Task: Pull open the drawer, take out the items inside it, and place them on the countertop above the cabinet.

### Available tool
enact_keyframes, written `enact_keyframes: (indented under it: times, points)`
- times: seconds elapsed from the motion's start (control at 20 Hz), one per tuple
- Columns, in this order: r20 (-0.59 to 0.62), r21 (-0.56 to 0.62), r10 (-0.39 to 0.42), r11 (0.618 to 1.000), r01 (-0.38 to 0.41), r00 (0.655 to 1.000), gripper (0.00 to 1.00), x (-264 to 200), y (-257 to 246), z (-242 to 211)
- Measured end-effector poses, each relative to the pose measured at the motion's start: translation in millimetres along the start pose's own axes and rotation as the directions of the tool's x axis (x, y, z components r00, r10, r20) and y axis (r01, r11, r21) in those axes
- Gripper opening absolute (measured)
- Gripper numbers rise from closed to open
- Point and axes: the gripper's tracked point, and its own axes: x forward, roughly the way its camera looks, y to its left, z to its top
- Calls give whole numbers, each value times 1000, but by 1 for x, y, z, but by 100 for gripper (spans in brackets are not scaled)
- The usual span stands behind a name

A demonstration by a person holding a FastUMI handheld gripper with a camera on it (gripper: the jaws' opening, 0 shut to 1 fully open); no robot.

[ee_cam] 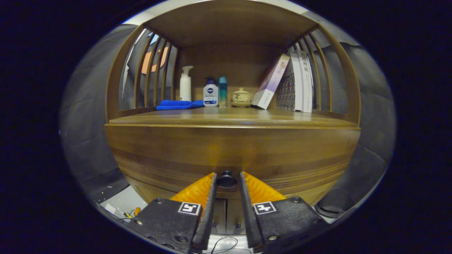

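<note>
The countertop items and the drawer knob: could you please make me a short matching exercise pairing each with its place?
Things:
1. knob
2. blue cloth
3. lidded cup
4. books

Places:
A. standing at the shelf's end by the slats, past the cup
B. between the gripper fingers, on the drawer front
C. lying flat below the pump bottle
D. on a saucer, between the slim bottle and the leaning book

Pairs: 1-B, 2-C, 3-D, 4-A

Our two-fingered tool [227, 180] wore black screwed plates, each with a square black-and-white marker; fingers flanked a knob.
</note>
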Motion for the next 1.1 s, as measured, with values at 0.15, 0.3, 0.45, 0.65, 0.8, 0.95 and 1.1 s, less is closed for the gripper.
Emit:
enact_keyframes:
  times: [0.15, 0.3, 0.45, 0.65, 0.8, 0.95, 1.1]
  points:
    - [1, 26, -17, 1000, 17, 1000, 33, 0, -1, 0]
    - [-5, 62, -18, 998, 19, 1000, 27, -1, 0, 0]
    - [-21, 66, -21, 998, 23, 1000, 23, -1, 0, -1]
    - [-40, 59, -24, 998, 26, 999, 20, -2, -1, -2]
    - [-44, 59, -34, 998, 37, 998, 20, -10, -1, -3]
    - [-46, 50, -31, 998, 34, 998, 20, -20, -1, -7]
    - [-45, 29, -41, 999, 43, 998, 20, -30, -2, -10]
